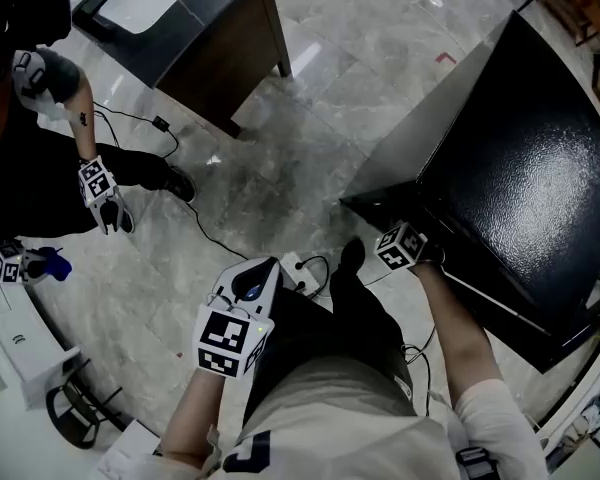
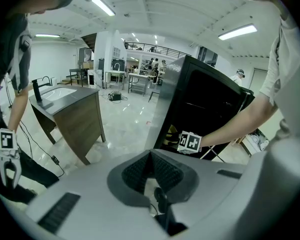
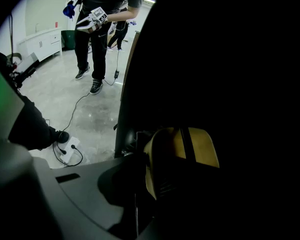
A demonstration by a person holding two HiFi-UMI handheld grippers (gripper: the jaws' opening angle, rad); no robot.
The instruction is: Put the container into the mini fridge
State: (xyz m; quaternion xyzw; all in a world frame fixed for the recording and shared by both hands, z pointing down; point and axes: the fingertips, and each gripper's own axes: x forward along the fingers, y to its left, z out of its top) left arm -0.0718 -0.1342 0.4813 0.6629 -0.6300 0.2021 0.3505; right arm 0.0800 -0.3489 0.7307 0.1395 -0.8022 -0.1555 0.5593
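Note:
The black mini fridge stands at the right, its inside dark. In the right gripper view, a yellow container with a dark stripe sits in the fridge's dark opening. My right gripper is shut on the container's left edge. The head view shows only that gripper's marker cube at the fridge's front; its jaws are hidden there. From the left gripper view, the yellow container shows beside that cube. My left gripper is shut and holds nothing, low by my left leg.
Another person with marker-cube grippers stands at the left. A wooden table with a sink is at the back. A white power strip and cables lie on the marble floor near my feet. A white cabinet sits at the lower left.

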